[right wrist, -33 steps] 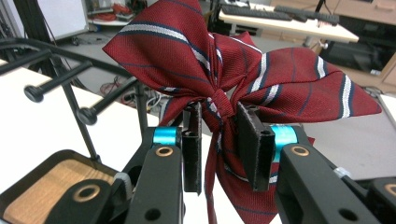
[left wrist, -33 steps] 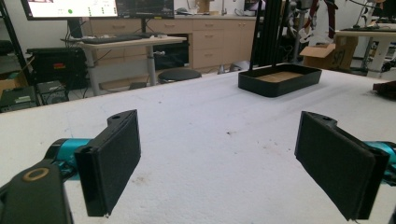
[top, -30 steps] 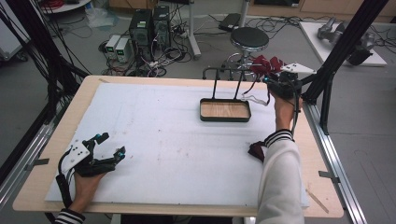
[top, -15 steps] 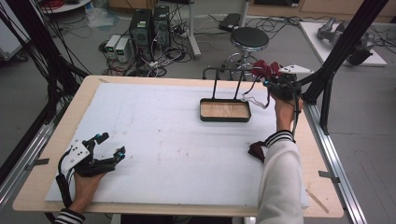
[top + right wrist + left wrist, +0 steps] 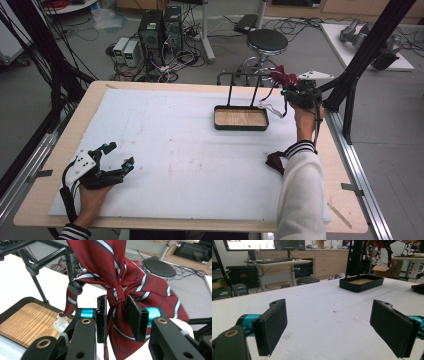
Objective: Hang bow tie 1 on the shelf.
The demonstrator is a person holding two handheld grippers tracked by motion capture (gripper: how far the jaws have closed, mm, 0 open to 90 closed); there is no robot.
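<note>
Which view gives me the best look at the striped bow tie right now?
The right gripper view: the red striped bow tie is close up, its knot between the fingers. The high view shows it small, by the rack. The left gripper view catches an edge at top.

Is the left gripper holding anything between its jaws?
No: in the left gripper view the left gripper has its two black pads wide apart, with bare white table cover between them.

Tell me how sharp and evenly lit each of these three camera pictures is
High view: even overhead light, soft shadows, the small red tie at the right gripper shows little detail. Left gripper view: jaws and table fairly sharp, the bright table nearly washed out, background soft. Right gripper view: tie weave crisp, the stool behind it softer, wide-angle bending at the edges.
</note>
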